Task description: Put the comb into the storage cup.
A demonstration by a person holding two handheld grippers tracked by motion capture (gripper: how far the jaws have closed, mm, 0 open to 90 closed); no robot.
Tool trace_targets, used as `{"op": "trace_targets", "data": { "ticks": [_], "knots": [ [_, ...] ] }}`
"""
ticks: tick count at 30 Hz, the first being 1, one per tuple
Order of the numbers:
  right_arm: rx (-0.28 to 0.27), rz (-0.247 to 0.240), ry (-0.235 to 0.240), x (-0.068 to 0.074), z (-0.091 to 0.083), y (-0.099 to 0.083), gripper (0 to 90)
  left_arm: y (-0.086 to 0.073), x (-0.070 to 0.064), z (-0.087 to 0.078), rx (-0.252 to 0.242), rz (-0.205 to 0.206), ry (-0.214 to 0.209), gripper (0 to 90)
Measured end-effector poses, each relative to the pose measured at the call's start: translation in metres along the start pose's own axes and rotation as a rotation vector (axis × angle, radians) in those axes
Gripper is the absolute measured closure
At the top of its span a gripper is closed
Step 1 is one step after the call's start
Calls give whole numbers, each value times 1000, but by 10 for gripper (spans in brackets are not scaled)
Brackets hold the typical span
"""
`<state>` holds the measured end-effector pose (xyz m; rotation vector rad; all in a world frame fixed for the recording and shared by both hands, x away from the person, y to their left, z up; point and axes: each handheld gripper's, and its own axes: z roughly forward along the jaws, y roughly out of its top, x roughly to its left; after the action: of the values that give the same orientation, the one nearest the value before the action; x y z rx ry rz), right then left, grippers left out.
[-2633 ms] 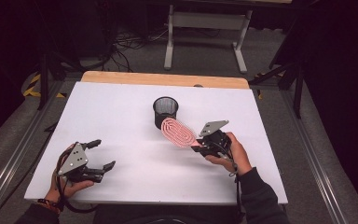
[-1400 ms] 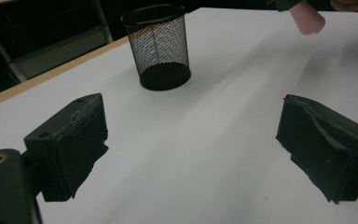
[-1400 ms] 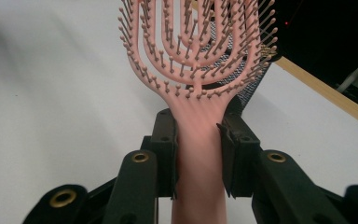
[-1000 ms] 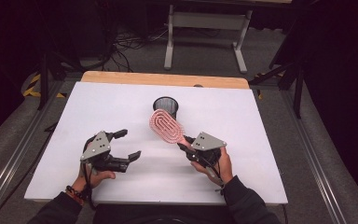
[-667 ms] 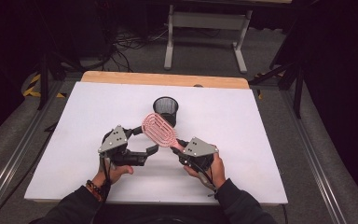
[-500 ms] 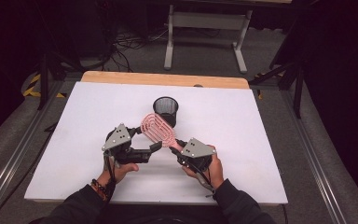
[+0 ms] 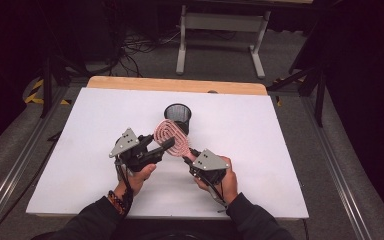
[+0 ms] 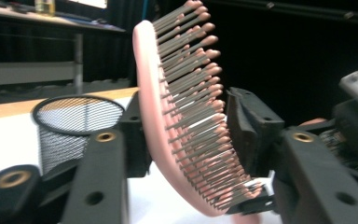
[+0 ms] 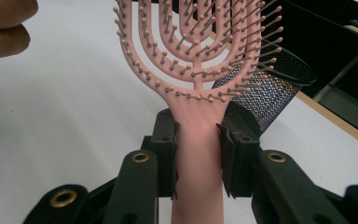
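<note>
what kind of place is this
Probably a lab or recording studio rather than a home: a bare white table with black curtains around it, loose cables on the grey floor, and a person working a pink hairbrush with handheld grippers.

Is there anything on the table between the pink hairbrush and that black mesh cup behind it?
Nothing visible. The hairbrush, clamped at its handle by the right gripper, rises just in front of the mesh cup, with bare table around them.
</note>
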<state>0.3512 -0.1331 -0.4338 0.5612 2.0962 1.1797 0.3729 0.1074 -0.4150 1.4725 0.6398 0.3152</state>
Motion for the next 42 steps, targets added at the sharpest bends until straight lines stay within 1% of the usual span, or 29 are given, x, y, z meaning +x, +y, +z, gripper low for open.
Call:
{"op": "trace_targets", "data": {
  "ticks": [1,3,8,13,14,15,16,17,18,20,21,22,23,24,26,28,30,31,34,36,37,40,42],
  "knots": [
    [2,0,-2,0,0,0,698,1,-1,0,2,6,2,562],
    [-4,1,-12,1,0,0,698,3,-3,1,-13,11,-9,579],
    [-17,3,-27,1,0,0,696,7,-5,3,-29,0,-32,611],
    [-36,5,-29,2,-2,1,693,12,-9,1,-35,25,-51,626],
    [-41,4,-30,2,-2,1,690,13,-10,1,-39,33,-60,627],
    [-48,2,-31,2,-3,1,668,14,-11,0,-39,44,-68,628],
    [-57,2,-30,2,-3,1,653,15,-11,0,-40,60,-69,629],
    [-75,-2,-27,2,-5,0,622,16,-11,-1,-41,64,-70,630],
    [-75,-2,-27,2,-5,0,622,17,-12,-1,-42,70,-70,630],
    [-97,-4,1,1,-6,0,606,19,-11,-4,-42,85,-69,630],
    [-101,-14,-3,1,-8,0,600,20,-11,-5,-42,91,-71,631],
    [-109,-16,1,1,-9,0,568,20,-11,-6,-40,99,-71,631],
    [-117,-19,16,-1,-11,0,547,21,-11,-7,-37,110,-71,631],
    [-117,-19,16,-1,-11,0,547,21,-12,-8,-40,115,-71,631],
    [-121,-30,26,-3,-14,-1,495,23,-12,-9,-35,136,-71,631],
    [-135,-23,37,-7,-16,-1,430,24,-12,-10,-33,153,-66,631],
    [-142,-5,36,-11,-19,-2,374,24,-11,-11,-31,154,-62,631],
    [-142,-5,36,-11,-19,-2,374,23,-10,-11,-29,154,-60,631],
    [-150,-5,25,-14,-22,-2,334,22,-9,-12,-21,164,-46,631],
    [-152,-30,-5,-16,-24,-3,317,21,-10,-12,-17,171,-42,631],
    [-152,-37,-12,-17,-26,-4,313,20,-10,-13,-10,176,-40,631],
    [-159,-41,-19,-19,-29,-7,307,20,-10,-14,-6,181,-34,631],
    [-158,-43,-15,-20,-31,-9,307,20,-10,-15,-6,187,-27,631]
  ]
}}
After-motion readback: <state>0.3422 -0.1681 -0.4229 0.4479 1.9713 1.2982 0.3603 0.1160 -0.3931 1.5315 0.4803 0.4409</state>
